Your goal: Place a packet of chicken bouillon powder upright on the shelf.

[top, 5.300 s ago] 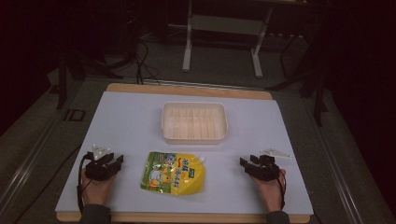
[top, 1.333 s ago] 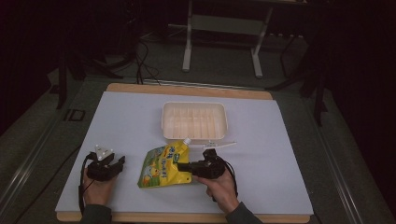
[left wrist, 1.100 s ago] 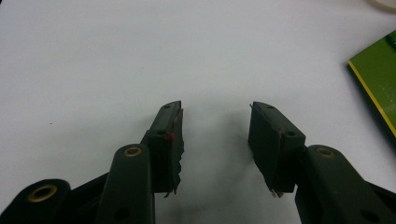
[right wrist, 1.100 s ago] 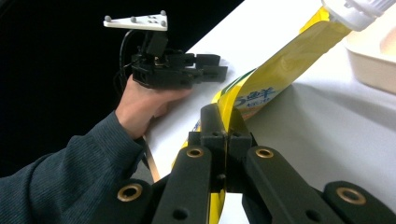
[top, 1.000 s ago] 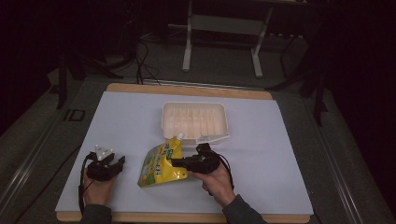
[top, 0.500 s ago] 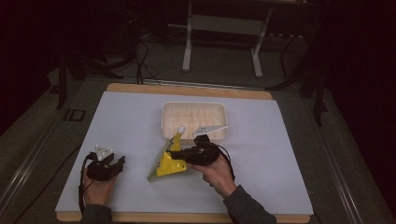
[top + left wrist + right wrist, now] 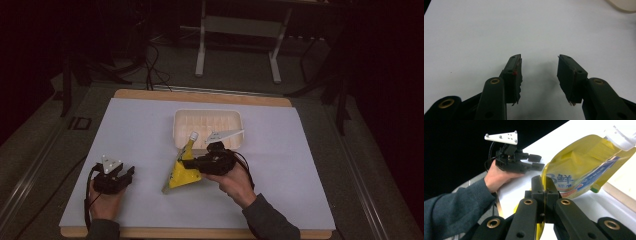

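Observation:
A yellow spouted pouch (image 7: 181, 170) with a white cap stands tilted on edge at the table's middle front, its cap toward the tray. My right gripper (image 7: 192, 165) is shut on the pouch's edge; in the right gripper view the jaws pinch the yellow film of the pouch (image 7: 579, 175) at the right gripper (image 7: 545, 185). My left gripper (image 7: 127, 172) rests at the front left of the white mat, apart from the pouch. In the left gripper view its jaws stand apart over bare mat, the left gripper (image 7: 539, 58) holding nothing.
A cream rectangular tray (image 7: 180, 118) sits just beyond the pouch at the mat's centre. The white mat (image 7: 280, 180) lies on a wooden table (image 7: 200, 95). Stand legs and cables are on the dark floor behind.
My right gripper came in from the front right, closed on the pouch and lifted it from lying flat to standing on edge, a little higher over the last second. The left gripper stayed put.

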`<move>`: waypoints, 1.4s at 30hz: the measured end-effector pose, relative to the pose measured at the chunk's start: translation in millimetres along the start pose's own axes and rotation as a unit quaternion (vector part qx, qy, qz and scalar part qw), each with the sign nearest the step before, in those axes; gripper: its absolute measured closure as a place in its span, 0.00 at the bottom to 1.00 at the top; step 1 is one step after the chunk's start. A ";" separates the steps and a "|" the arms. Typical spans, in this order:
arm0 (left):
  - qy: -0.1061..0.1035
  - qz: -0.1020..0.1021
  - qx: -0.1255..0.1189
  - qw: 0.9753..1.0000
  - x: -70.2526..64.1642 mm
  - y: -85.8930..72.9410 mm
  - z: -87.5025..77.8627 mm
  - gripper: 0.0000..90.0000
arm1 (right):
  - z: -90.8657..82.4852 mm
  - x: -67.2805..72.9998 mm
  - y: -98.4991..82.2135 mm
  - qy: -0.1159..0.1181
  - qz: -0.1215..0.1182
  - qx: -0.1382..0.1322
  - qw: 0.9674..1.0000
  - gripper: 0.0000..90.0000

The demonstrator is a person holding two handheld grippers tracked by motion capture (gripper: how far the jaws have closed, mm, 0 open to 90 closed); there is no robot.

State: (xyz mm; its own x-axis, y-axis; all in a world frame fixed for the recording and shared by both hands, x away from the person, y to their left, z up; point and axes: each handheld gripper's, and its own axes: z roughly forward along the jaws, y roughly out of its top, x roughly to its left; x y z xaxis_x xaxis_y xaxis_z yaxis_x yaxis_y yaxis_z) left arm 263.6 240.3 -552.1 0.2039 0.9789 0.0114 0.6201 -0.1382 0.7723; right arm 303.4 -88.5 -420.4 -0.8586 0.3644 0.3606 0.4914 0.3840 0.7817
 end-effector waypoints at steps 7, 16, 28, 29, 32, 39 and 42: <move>-0.002 0.000 -0.002 1.000 -0.5 0.0 0.0 0.60 | -5.5 4.8 9.7 -0.003 -0.025 0.016 1.000 1.00; -0.003 0.002 -0.003 1.000 -0.7 0.0 0.1 0.60 | -14.0 9.8 24.2 -0.007 -0.067 0.059 0.996 1.00; -0.002 0.003 -0.002 1.000 -1.0 0.0 0.3 0.60 | -24.1 5.8 31.7 -0.019 -0.079 0.073 0.994 1.00; -0.002 0.003 -0.002 1.000 -1.0 0.0 0.3 0.60 | -25.2 5.4 32.4 -0.020 -0.081 0.074 0.994 1.00; -0.002 0.003 -0.002 1.000 -1.0 0.0 0.4 0.60 | -28.9 4.8 34.7 -0.024 -0.082 0.075 0.994 1.00; -0.001 0.004 0.000 1.000 -1.2 0.0 0.4 0.60 | -40.6 2.9 42.3 -0.036 -0.086 0.073 0.993 1.00; -0.002 0.004 0.000 1.000 -1.3 0.0 0.5 0.60 | -45.1 1.2 44.3 -0.045 -0.084 0.072 0.993 1.00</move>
State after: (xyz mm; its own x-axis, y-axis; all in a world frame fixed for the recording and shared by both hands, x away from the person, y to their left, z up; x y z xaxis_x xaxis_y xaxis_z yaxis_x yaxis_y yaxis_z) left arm 263.7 238.9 -552.4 0.2118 0.9772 0.0158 0.6181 -0.1465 0.7723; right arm 317.6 -109.3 -362.3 -0.9168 0.3564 0.1801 0.3641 0.5608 0.7436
